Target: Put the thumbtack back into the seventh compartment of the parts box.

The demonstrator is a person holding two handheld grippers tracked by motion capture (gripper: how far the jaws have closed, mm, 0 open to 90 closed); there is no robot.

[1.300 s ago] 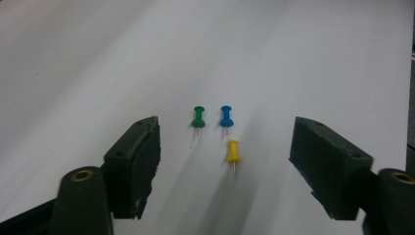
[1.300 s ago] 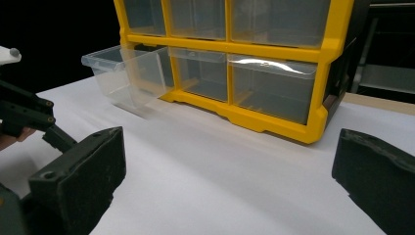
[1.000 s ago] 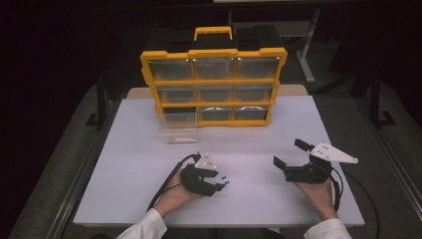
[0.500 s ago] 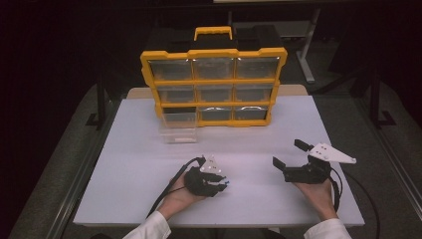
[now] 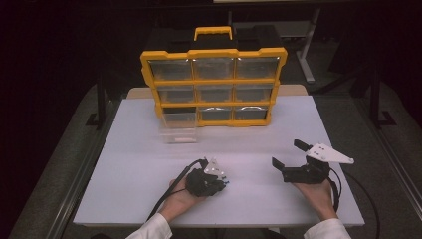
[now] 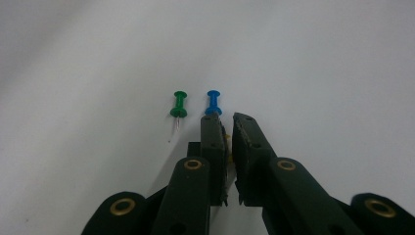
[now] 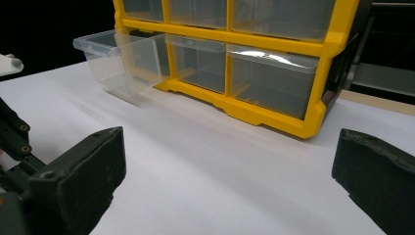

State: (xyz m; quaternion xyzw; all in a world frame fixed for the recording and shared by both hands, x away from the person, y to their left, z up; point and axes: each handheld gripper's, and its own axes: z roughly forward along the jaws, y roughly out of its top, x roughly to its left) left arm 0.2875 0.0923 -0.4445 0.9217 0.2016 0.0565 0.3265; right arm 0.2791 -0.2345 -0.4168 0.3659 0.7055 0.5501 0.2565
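On the near part of the white table [image 5: 124, 164], well in front of the yellow organiser [image 5: 214, 79], the left gripper [image 5: 219, 183] points down at the tabletop, held in the person's left hand [image 5: 181, 199]. Its jaws have just been closing and now stand nearly together; in the left gripper view a small yellow thing [image 6: 227, 144], seemingly a pushpin, sits pinched between the pads, though most of it is hidden. Just past the jaw tips lies a blue pushpin [image 6: 213, 102], its head pointing away, touching or almost touching the left-hand jaw tip, and just beside that a green pushpin [image 6: 178, 104] lies flat with its needle towards the camera. To the right of these, about as far from the organiser, the right gripper [image 5: 288, 159] rests in the right hand [image 5: 314, 194] with its jaws spread wide and nothing between them, aimed towards the organiser. Farther off, a clear drawer [image 5: 177, 125] stands pulled out of the organiser's lower left slot, resting on the table right in front of it. The organiser stands upright at the far edge of the table, its other clear drawers shut.
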